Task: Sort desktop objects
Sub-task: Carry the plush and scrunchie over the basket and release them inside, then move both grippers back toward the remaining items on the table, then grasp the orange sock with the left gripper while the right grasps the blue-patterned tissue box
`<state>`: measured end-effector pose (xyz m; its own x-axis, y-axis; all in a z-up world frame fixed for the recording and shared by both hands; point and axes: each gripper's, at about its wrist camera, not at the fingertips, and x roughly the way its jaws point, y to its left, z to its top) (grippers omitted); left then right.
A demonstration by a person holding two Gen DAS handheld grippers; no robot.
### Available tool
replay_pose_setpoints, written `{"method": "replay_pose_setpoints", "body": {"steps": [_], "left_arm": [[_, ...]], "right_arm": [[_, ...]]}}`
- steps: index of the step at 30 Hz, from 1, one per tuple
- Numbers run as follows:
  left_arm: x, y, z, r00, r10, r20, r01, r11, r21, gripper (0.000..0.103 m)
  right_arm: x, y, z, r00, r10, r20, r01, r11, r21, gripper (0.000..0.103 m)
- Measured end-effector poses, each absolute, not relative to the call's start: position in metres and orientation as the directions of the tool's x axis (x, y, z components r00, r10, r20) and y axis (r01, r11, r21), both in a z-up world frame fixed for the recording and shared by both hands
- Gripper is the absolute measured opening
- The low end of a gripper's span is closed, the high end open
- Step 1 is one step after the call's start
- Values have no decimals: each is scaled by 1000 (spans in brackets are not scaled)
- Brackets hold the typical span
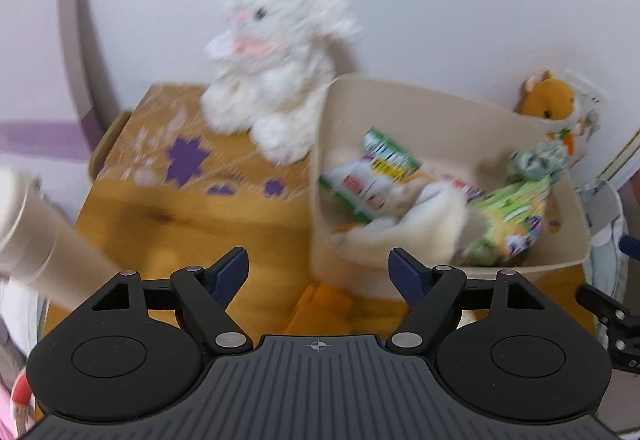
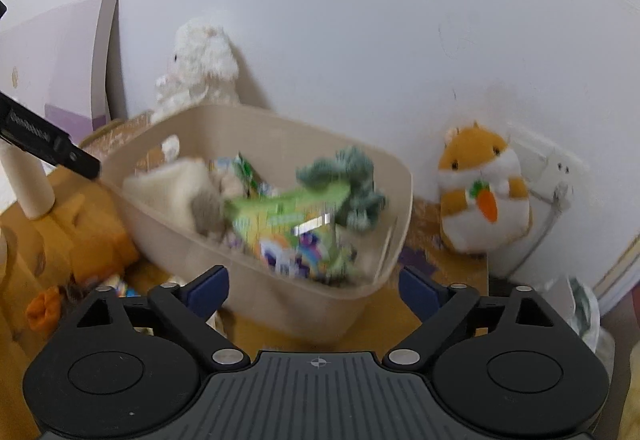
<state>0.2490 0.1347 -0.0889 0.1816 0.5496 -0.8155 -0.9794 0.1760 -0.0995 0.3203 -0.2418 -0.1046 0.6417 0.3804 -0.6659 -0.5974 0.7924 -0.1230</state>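
Both sets of fingers spread wide and empty before a half-filled sorting bin.

Left wrist view: the left gripper [image 1: 318, 272] has its fingers [image 1: 232, 272] apart with nothing between them; the beige bin [image 1: 400, 272] sits just ahead of the right-hand finger, already holding snack packets [image 1: 376, 175], a cream cloth [image 1: 420, 224] and a grey-green knit piece [image 1: 540, 159], likely gathered there as the sorted pile. A white plush [image 1: 276, 79] stands beyond the left-hand finger on the worktop [image 1: 168, 215], and a pale tube [image 1: 44, 240] juts in at far left.

Right wrist view: the right gripper [image 2: 314, 288] also has its fingers spread and empty, with the bin's near wall between them. A hamster plush [image 2: 484, 191] stands beyond the right-hand finger against the wall, and orange clutter [image 2: 44, 310] beside the left-hand finger looks unsorted.
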Motion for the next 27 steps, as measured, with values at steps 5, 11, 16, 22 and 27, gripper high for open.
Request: {"method": "replay_pose_setpoints", "body": {"steps": [5,11,16,22,27], "left_arm": [[228,124,-110,151,497,-854,-984,157,-83,79],[214,104,-134,148,423,-894,-986,138,-98,79],[210,86,-160,144,325,-935,-986,124,-108,79],[211,73,-184,122,255,-959,-987,131,-91,79],[211,73,-196,101,229,-968,-989,125,-74,79]], "right_arm": [[308,-255,-127,612,341,-714,-586,802,-118,99],[306,-266,-155,567,288,-772,-562,821,-106,101],[308,-262,-175,518,252,-817,-561,822,-102,103],[310,-247,-192,492,220,-842,-580,804,-129,103],[315,-237,-200,510,185,-840,-582,794,-178,103]]}}
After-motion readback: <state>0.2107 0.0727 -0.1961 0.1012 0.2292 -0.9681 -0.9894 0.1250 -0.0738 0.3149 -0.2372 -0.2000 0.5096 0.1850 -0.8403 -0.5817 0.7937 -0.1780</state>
